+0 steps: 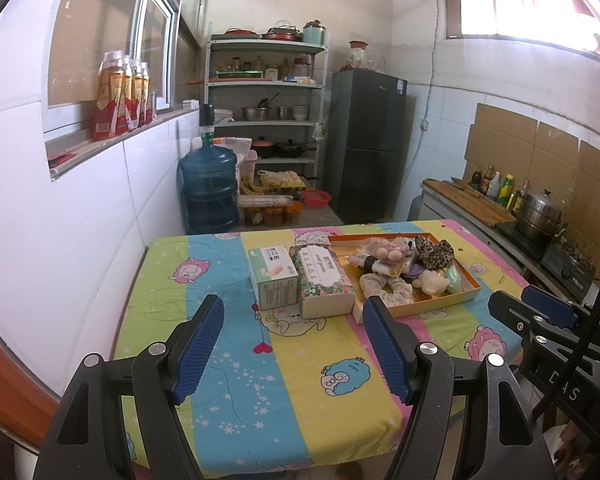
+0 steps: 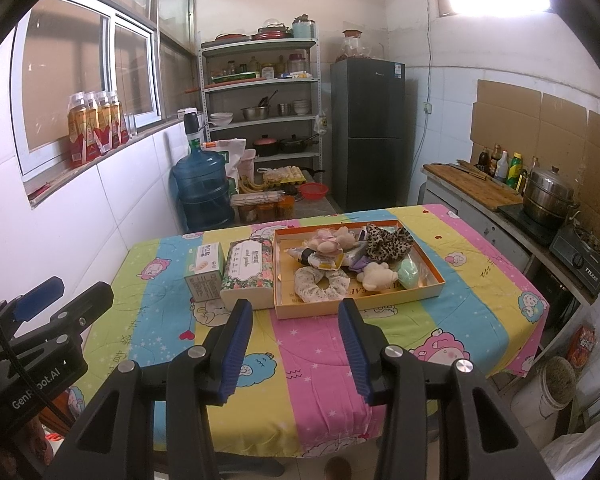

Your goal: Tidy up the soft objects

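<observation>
I have both claws held back over the near edge of the surface (image 2: 332,360), and both stand wide apart with nothing between the pads: the left claw (image 1: 294,344) and the right claw (image 2: 294,344). The soft things all lie heaped in the shallow orange tray (image 2: 432,280) toward the far side: a leopard-print scrunchie (image 2: 388,242), a floral scrunchie (image 2: 320,282), a small plush bear (image 2: 376,276), a pale green puff (image 2: 407,274), and a pink plush (image 2: 332,240) tangled with a few packets I can't make out. Just left of the tray, touching its wall, is a floral tissue pack (image 2: 248,272), then a small box (image 2: 206,272).

That heap could be the sorted result or the jumble waiting to be sorted; I can't tell which, so I won't commit to a pick.

If I do go in, I judge the care lies in coming down from above on one item at the edge of the pile, pinching the fabric's bulk rather than a stray fold, and lifting slowly so neighbours don't drag along. The tray is light; a sideways nudge would slide it.
</observation>
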Motion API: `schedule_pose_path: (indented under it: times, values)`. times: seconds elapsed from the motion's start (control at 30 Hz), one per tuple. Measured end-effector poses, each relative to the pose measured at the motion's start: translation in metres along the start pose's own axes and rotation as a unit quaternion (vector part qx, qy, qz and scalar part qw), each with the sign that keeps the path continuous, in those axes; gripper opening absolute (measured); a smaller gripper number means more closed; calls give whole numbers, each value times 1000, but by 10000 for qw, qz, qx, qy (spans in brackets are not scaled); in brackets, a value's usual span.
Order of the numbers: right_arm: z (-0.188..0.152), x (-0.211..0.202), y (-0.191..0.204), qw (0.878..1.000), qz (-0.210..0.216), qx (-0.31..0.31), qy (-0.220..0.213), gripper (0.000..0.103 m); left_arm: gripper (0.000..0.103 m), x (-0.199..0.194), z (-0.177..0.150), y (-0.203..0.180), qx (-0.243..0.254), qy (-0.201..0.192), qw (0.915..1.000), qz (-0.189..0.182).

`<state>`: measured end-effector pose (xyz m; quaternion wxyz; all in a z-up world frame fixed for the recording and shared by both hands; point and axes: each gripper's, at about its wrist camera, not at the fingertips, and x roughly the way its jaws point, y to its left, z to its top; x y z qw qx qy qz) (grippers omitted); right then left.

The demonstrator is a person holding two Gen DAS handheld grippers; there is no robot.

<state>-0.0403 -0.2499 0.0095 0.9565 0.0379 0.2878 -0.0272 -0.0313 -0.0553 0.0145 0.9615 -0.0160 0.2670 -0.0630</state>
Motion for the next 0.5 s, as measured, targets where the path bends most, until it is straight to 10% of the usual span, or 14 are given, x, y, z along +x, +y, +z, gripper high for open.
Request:
schedule_pose_path:
  times: [0.5]
  values:
    - [-12, 3, 4, 10000, 56, -11, 71, 45, 74, -2, -11, 2, -1, 36, 10000, 79]
